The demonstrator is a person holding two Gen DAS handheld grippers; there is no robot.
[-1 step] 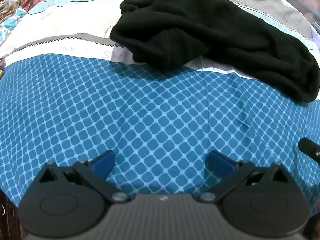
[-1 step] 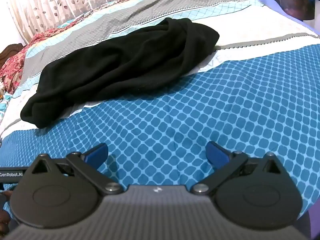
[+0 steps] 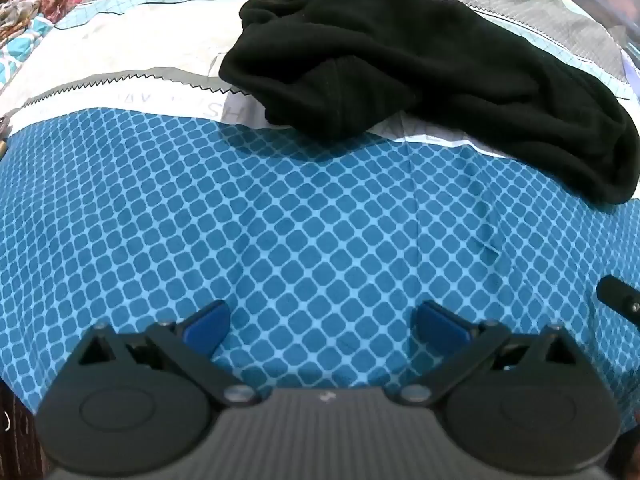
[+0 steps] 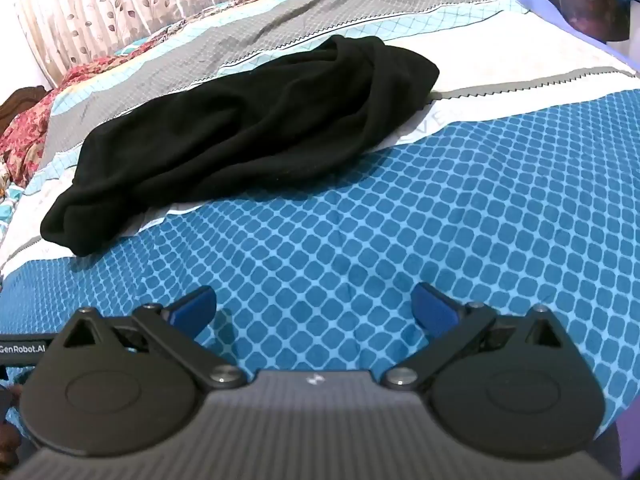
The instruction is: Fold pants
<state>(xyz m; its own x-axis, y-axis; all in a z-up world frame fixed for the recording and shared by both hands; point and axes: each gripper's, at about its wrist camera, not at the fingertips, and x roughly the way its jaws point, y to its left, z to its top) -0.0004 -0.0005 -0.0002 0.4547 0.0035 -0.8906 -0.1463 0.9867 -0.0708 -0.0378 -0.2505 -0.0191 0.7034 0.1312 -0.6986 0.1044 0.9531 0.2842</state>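
Observation:
A pair of black pants (image 3: 420, 80) lies crumpled in a long heap across the bed, on the white and grey bands of the cover. In the right wrist view the pants (image 4: 248, 140) stretch from the lower left to the upper middle. My left gripper (image 3: 322, 316) hovers over the blue diamond-patterned part of the cover, well short of the pants, open with nothing between its blue pads. My right gripper (image 4: 314, 299) is likewise open and empty over the blue pattern, apart from the pants.
The bed cover (image 3: 280, 220) has blue diamond, white and grey bands. Red floral bedding (image 4: 40, 120) lies at the far left, under a leaf-print curtain (image 4: 120, 8). A dark piece of the other gripper (image 3: 618, 298) shows at the right edge of the left wrist view.

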